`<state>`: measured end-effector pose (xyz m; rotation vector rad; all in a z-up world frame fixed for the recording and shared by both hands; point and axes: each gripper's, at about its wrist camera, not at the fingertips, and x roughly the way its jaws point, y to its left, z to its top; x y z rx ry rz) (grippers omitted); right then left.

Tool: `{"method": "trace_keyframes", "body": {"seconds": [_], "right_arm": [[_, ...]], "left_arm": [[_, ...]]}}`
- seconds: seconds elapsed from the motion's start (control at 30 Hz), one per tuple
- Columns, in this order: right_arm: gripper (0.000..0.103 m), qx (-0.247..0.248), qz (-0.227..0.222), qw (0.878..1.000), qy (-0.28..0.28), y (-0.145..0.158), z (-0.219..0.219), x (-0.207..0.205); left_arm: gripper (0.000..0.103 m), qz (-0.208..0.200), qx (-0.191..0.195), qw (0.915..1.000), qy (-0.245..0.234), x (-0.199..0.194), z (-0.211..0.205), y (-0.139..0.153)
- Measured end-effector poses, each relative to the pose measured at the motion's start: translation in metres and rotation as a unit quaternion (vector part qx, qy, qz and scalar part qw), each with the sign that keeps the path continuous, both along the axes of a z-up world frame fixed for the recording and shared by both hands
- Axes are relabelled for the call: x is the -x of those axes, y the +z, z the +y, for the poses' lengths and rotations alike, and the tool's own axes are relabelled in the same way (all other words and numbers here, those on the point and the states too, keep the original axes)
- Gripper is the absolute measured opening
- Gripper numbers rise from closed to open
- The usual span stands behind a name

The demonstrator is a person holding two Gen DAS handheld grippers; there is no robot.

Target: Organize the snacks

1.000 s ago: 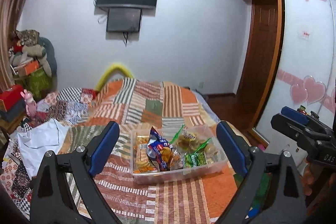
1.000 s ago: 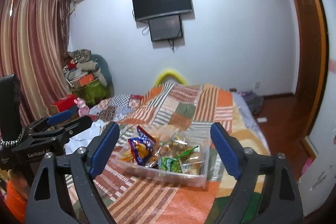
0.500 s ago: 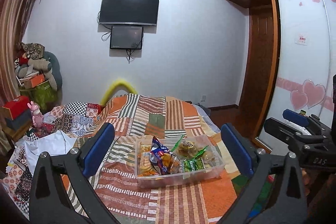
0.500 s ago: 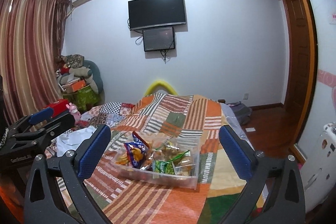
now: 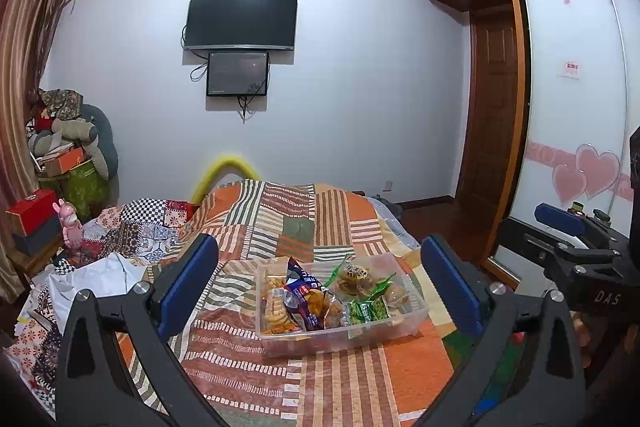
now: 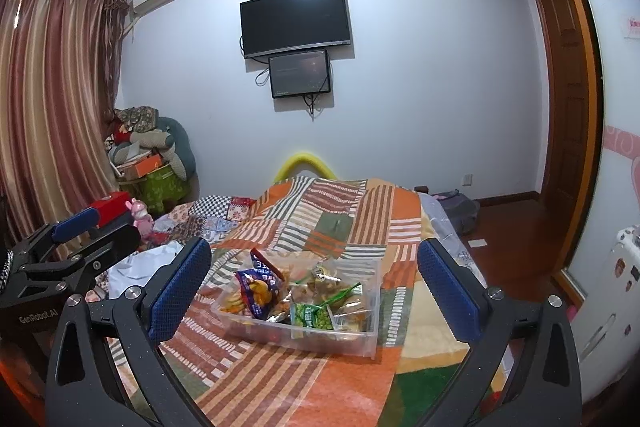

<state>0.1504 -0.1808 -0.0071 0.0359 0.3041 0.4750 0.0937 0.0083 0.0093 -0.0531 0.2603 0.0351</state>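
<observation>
Left wrist view: left gripper [image 5: 320, 283] fills the lower frame, jaws spread wide, nothing between them.
Right wrist view: right gripper [image 6: 314, 285] likewise spread wide and empty, lower frame.
Cross-view: right gripper also shows at right edge of the left view [image 5: 576, 247]; left gripper at left edge of the right view [image 6: 76, 239]. Both held above the bed, apart from the bin.
Snack bin: clear plastic bin [image 5: 416, 315] [image 6: 372, 331] sits on the striped patchwork bedspread [image 5: 288, 219] [image 6: 352, 219], lower centre in both views, framed between the fingers but beyond them.
Contents: blue chip bag [image 5: 308, 291] [image 6: 256, 287] standing tilted, green packet [image 5: 366, 311] [image 6: 314, 315] against the near wall, cracker pack [image 5: 274, 301] at the bin's left end, wrapped pastries [image 5: 354, 273] toward the back; the rest is probably more wrapped cakes, too small to tell.
Background: TV [image 5: 242, 19] [image 6: 296, 21] on the far wall, upper centre; curtain [image 6: 52, 99] at left.
</observation>
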Motion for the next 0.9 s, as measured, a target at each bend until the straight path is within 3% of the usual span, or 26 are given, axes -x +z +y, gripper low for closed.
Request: {"method": "trace_keyframes", "body": {"seconds": [0.9], "right_arm": [[0.103, 0.0, 0.003, 1.0, -0.003, 0.0006, -0.0036, -0.0024]], "left_arm": [[0.103, 0.009, 0.008, 0.9999, -0.009, -0.0058, -0.0001, -0.0054]]}}
